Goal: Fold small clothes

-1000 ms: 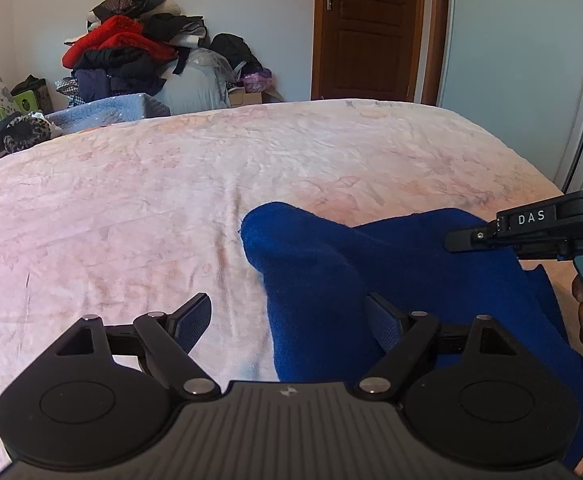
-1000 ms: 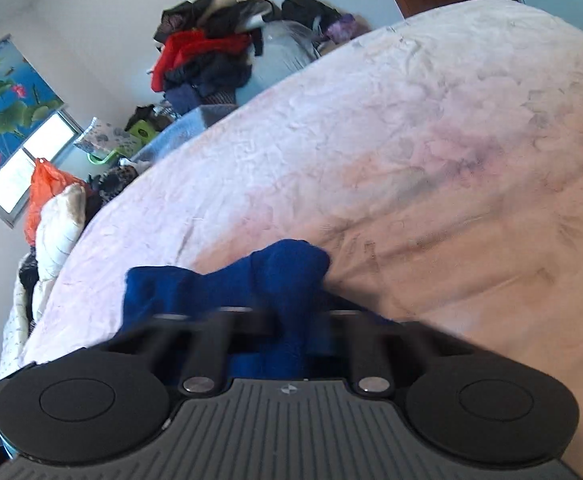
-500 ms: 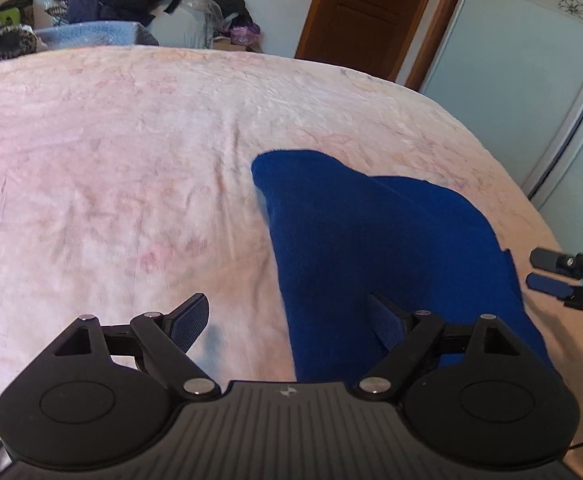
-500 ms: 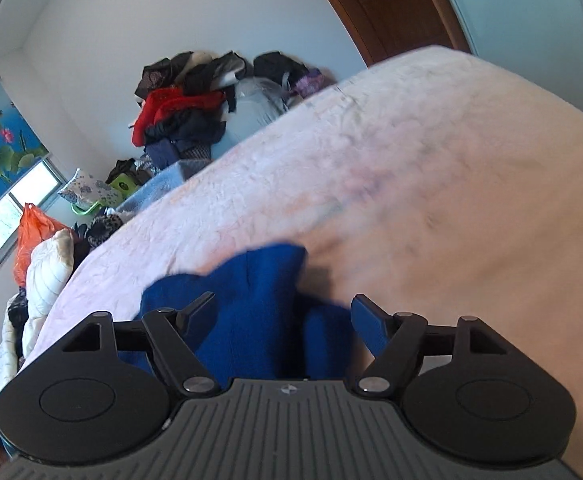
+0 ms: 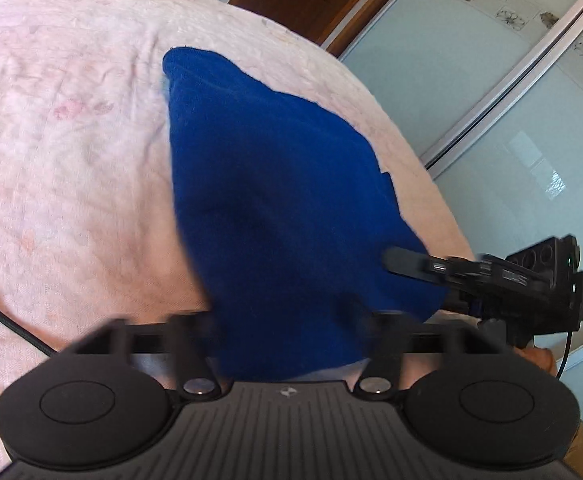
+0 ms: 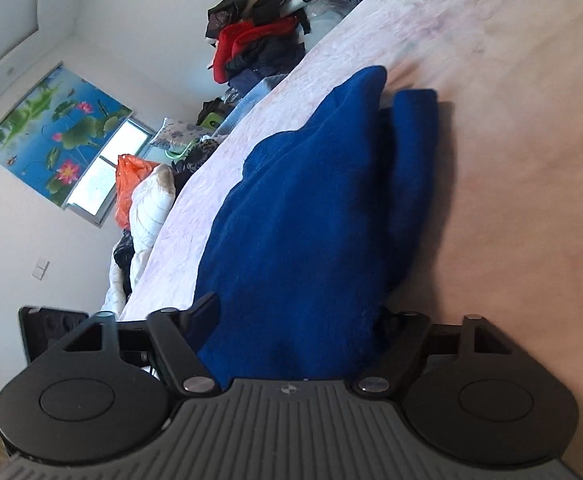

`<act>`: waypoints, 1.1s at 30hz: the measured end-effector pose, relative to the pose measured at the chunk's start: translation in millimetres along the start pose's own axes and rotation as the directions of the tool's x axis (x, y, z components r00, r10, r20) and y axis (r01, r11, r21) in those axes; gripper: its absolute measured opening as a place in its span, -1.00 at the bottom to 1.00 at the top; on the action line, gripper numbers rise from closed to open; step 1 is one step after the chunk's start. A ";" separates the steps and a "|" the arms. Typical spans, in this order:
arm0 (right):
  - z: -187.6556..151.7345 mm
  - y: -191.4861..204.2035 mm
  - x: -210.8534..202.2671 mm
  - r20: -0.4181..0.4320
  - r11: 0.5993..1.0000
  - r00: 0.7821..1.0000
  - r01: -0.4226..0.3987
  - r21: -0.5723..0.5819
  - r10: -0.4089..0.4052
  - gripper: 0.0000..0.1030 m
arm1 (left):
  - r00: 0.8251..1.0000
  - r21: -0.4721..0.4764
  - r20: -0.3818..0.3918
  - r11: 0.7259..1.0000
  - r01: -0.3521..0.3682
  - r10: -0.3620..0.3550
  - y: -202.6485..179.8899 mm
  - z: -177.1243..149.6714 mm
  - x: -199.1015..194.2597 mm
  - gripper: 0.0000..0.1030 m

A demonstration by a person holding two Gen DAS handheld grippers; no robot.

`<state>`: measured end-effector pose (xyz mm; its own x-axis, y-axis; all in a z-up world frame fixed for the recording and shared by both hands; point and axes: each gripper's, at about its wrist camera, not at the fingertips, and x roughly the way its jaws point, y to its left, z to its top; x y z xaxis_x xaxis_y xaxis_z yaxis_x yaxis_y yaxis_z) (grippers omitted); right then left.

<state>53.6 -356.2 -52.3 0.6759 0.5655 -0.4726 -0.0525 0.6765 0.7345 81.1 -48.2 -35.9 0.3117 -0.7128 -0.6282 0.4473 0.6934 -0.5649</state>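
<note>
1. Your left gripper (image 5: pixel 287 320) was smeared by motion, and the blue garment (image 5: pixel 275 200) covered the gap between its fingers, so I could not tell whether it was released or clenched.
2. Your right gripper (image 6: pixel 295 316) had its jaws spread wide. The left finger (image 6: pixel 205 312) stood clear at the garment's near edge, and the right one was buried under the cloth, which bulged between them without being pinched.
3. The blue garment (image 6: pixel 311 208) lay on the pink blanket (image 5: pixel 63 152), its near end cut off behind both gripper bodies. A narrower fold lay along its right side in the right wrist view; what kind of garment it was could not be made out.
4. Your right gripper (image 5: pixel 407 264) reached in at the garment's near right corner in the left wrist view, blurred, and its lettering could not be read.
5. Beyond the garment's far end, past the blanket, stood a heap of clothes (image 6: pixel 259 40); no writing was legible anywhere.
</note>
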 end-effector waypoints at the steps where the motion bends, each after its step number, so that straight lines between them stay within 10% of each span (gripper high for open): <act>1: 1.2 0.2 5.9 -0.001 0.999 1.000 0.031 0.013 -0.031 -0.56 | 1.000 -0.010 -0.002 1.000 -0.014 0.014 3.3 1.2 -0.2 -0.60; 11: -24.9 16.3 7.7 0.047 0.993 0.993 0.104 0.047 -0.106 -0.47 | 0.995 0.073 0.025 0.993 -0.098 0.096 -2.3 -1.2 -26.7 -0.67; 15: -36.1 34.4 -13.6 0.102 0.977 0.973 0.212 -0.028 -0.208 -0.23 | 0.977 0.153 0.057 0.965 -0.213 0.206 -21.0 -14.0 -30.4 0.07; 16: -40.7 44.3 -20.3 0.138 0.956 0.952 0.284 -0.070 -0.272 -0.14 | 0.968 0.156 0.076 0.956 -0.247 0.237 -24.3 -16.1 -31.4 0.49; 18: -50.2 66.8 -31.8 0.230 0.899 0.899 0.410 -0.150 -0.372 -0.12 | 0.947 0.165 0.131 0.936 -0.312 0.293 -31.6 -22.5 -35.5 0.66; 21: -67.1 99.5 -38.6 0.351 0.818 0.846 0.504 -0.277 -0.402 0.15 | 0.911 0.194 0.159 0.893 -0.406 0.380 -42.6 -29.5 -31.0 0.66; 27: -83.6 124.9 -12.2 0.332 0.722 0.875 0.481 -0.498 -0.353 0.29 | 0.869 0.178 0.166 0.853 -0.491 0.466 -44.3 -36.0 -19.8 0.67; 33: -93.2 113.2 0.6 0.270 0.698 0.831 0.555 -0.452 -0.486 0.35 | 0.848 0.169 0.169 0.833 -0.527 0.502 -50.1 -44.9 -23.2 0.68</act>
<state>-20.5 -235.4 -14.8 0.7856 0.0138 -0.6185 0.0063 0.9995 0.0304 13.8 -61.7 -17.1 0.6310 -0.2739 -0.7259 0.3496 0.9356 -0.0491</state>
